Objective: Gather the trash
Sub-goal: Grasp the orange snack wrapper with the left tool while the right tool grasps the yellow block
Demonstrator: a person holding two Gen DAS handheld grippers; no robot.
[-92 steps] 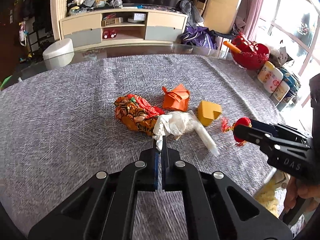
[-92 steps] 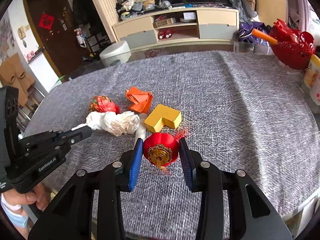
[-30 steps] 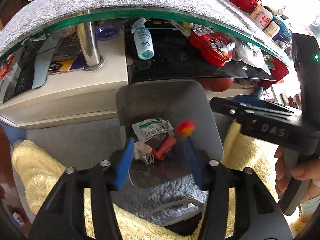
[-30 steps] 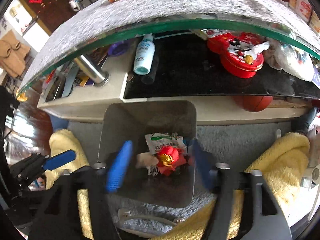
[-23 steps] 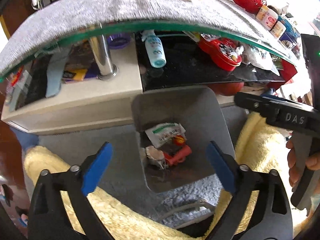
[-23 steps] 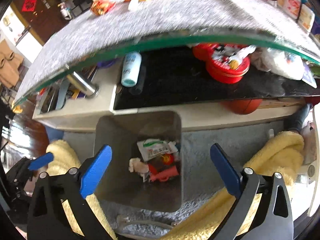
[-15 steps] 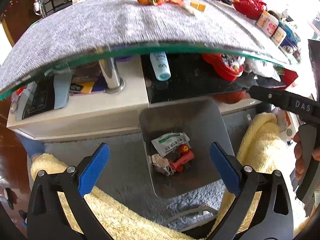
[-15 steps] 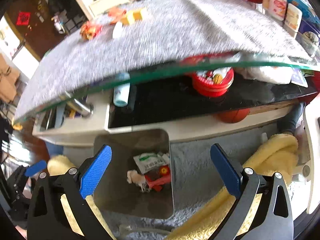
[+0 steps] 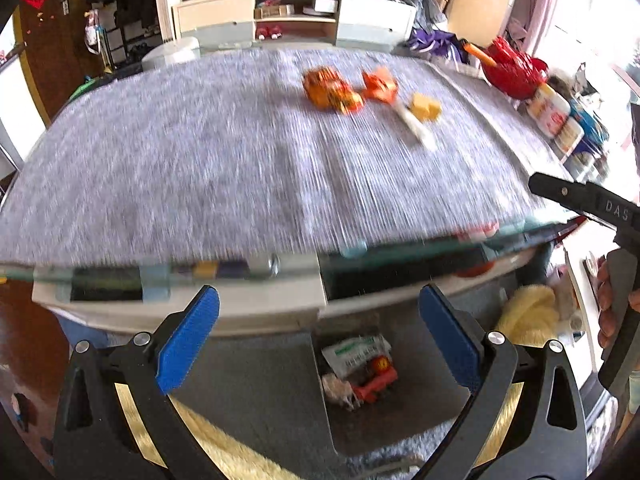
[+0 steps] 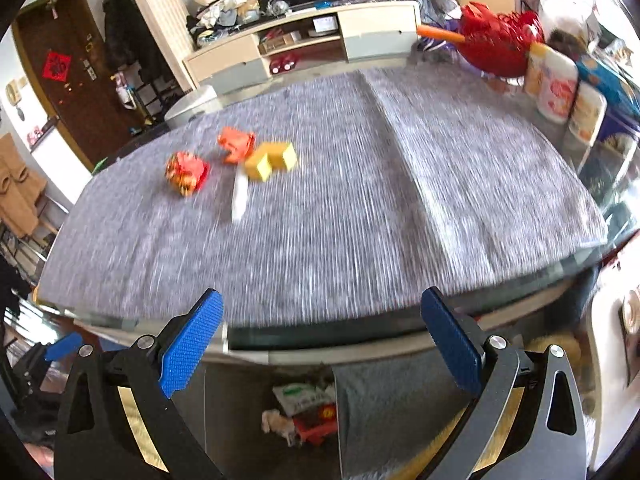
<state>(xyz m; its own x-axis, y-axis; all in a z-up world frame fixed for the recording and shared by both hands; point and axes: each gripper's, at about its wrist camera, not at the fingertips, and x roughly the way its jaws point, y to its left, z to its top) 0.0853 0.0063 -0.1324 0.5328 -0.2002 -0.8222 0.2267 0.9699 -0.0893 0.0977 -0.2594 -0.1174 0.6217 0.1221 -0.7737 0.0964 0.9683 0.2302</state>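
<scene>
Left wrist view: the left hand-held gripper (image 9: 318, 334) has its blue pads spread wide with nothing between them. Its jaws have just been opening. Below them sits the grey bin (image 9: 424, 420) on the floor, holding a white-and-green packet (image 9: 354, 354), a crumpled tissue (image 9: 338, 386) and a red lantern ornament (image 9: 380, 364). Beyond the glass edge lies the grey-clothed surface (image 9: 200, 168). At its far right rest the trash pieces not yet collected: an orange printed wrapper (image 9: 330, 92), an orange folded paper (image 9: 379, 82), a yellow block (image 9: 426, 107) and a white stick (image 9: 416, 128), all close together. The right hand-held gripper (image 9: 580, 198) enters at the right edge, gripped by a hand (image 9: 612, 308).

Right wrist view: the right hand-held gripper (image 10: 320, 334) is likewise spread and empty, its jaws having just been opening. The bin (image 10: 372, 412) shows under the surface's near edge with the packet (image 10: 304, 396) and tissue (image 10: 276, 420) inside. On the surface (image 10: 360, 220), far left, lie the wrapper (image 10: 186, 172), folded paper (image 10: 236, 144), yellow block (image 10: 272, 159) and white stick (image 10: 239, 196).

Step in hand, as judged: a drop into the bin is done and both tools face the surface again. The next move calls for reaching to the far cluster, setting open jaws around one piece each, and closing gently on the soft paper; the stick lies just beside the block, so a separate approach would avoid dragging both.
</scene>
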